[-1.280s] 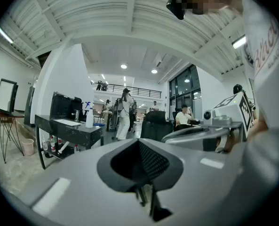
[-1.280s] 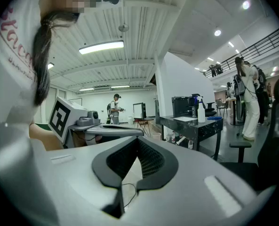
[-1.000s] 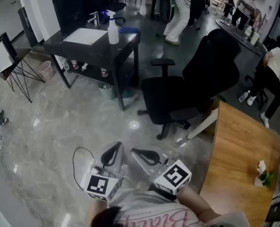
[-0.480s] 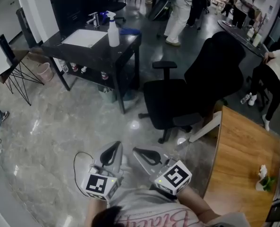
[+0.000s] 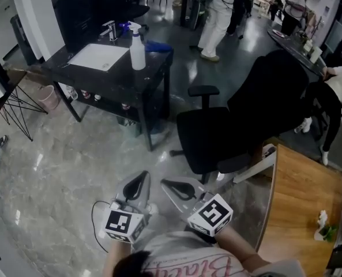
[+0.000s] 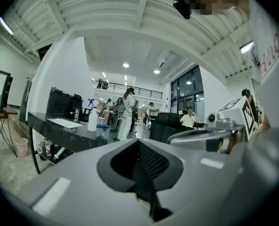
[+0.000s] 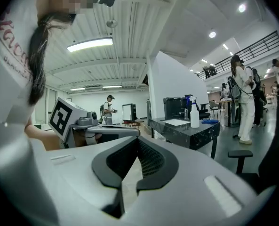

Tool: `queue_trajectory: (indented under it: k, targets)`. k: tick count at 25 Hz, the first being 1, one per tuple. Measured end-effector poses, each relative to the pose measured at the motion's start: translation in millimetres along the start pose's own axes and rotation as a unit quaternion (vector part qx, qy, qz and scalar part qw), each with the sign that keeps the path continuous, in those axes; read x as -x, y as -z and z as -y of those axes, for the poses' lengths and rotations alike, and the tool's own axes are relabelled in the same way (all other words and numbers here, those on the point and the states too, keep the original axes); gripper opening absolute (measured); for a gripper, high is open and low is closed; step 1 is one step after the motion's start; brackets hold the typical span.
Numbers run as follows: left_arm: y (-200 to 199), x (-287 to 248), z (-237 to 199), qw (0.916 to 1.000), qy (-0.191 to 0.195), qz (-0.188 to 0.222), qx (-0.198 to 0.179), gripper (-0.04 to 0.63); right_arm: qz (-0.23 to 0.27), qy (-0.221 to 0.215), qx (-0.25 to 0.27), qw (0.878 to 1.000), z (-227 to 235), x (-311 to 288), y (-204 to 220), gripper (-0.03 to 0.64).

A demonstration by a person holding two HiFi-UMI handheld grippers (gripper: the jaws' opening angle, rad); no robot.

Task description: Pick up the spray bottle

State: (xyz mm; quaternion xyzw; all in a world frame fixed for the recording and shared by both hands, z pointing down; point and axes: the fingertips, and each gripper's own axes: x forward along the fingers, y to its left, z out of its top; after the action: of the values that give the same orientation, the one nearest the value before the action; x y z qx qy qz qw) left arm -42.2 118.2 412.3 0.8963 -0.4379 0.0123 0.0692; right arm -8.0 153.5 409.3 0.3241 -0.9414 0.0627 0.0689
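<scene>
A white spray bottle [image 5: 138, 48] with a blue trigger head stands upright on the near corner of a black table [image 5: 101, 74], far ahead of me. The same bottle shows small in the left gripper view [image 6: 92, 118] and in the right gripper view [image 7: 194, 116]. My left gripper [image 5: 137, 183] and right gripper [image 5: 169, 184] are held side by side close to my body, over the marble floor, both pointing towards the table. Both are shut and hold nothing. A wide stretch of floor separates them from the bottle.
A black office chair [image 5: 240, 120] stands to the right of the table, a wooden desk [image 5: 300, 201] at the right edge. On the table lie a white sheet [image 5: 98, 56] and a blue cloth [image 5: 158, 46]. People stand and sit behind. A folding stand [image 5: 9, 91] is at the left.
The whole view has shifted towards the table: the table, the bottle and the chair sit lower and larger in the head view. Both grippers keep their shut pose in front of my body.
</scene>
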Motion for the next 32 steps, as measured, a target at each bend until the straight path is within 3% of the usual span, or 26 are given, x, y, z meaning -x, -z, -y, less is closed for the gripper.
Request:
queue_trajectory:
  k: [10, 19, 26, 32]
  targets:
    - [-16, -37, -79, 0.9999, 0.003, 0.007, 0.011, -0.002, -0.002, 0.007, 0.017, 1.0, 29, -77, -21, 0.002]
    - [-20, -65, -112, 0.9998, 0.008, 0.007, 0.018, -0.002, -0.015, 0.015, 0.005, 1.0, 60, -108, -21, 0.002]
    - [-22, -108, -140, 0.9999, 0.001, 0.002, 0.016, -0.002, 0.0, 0.021, -0.009, 1.0, 111, -131, -28, 0.002]
    - [-28, -160, -173, 0.9997, -0.009, -0.005, 0.023, -0.002, 0.018, 0.039, 0.014, 0.999, 171, -156, -44, 0.002]
